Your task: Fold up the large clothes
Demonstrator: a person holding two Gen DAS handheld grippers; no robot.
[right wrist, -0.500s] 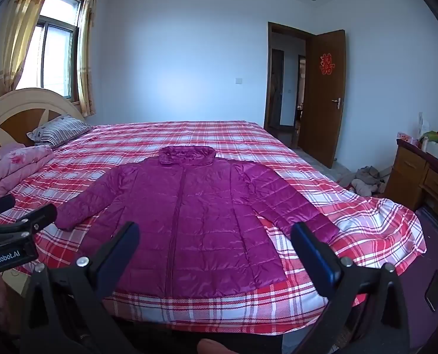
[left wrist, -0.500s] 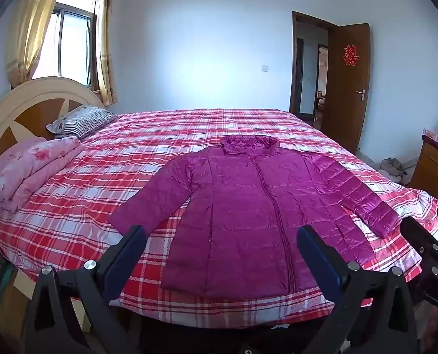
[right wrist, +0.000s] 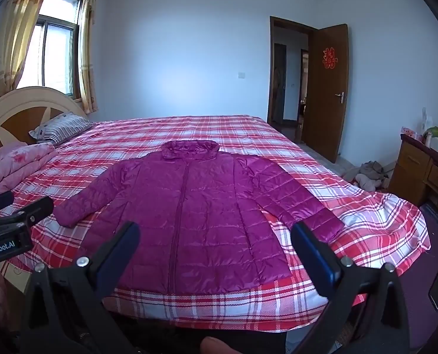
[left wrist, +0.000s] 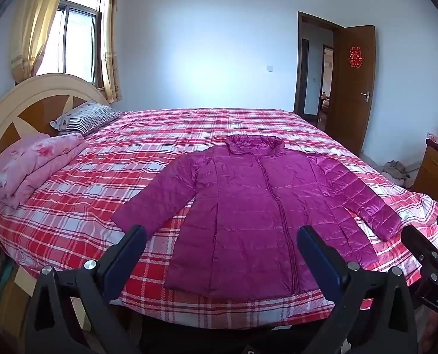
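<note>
A magenta quilted puffer jacket (left wrist: 257,215) (right wrist: 195,215) lies flat and face up on the bed, zipped, collar at the far end, both sleeves spread out to the sides. Its hem lies near the bed's front edge. My left gripper (left wrist: 222,236) hangs open in front of the bed, short of the hem, with nothing between its fingers. My right gripper (right wrist: 216,233) is open too, likewise short of the hem and holding nothing. Each gripper shows at the side edge of the other's view.
The bed (left wrist: 71,227) has a red and white plaid cover. A folded pink quilt (left wrist: 33,168) and a striped pillow (left wrist: 86,116) lie by the headboard at left. A wooden dresser (right wrist: 425,171) and a heap of cloth (right wrist: 369,174) stand on the right. The door (right wrist: 328,88) is open.
</note>
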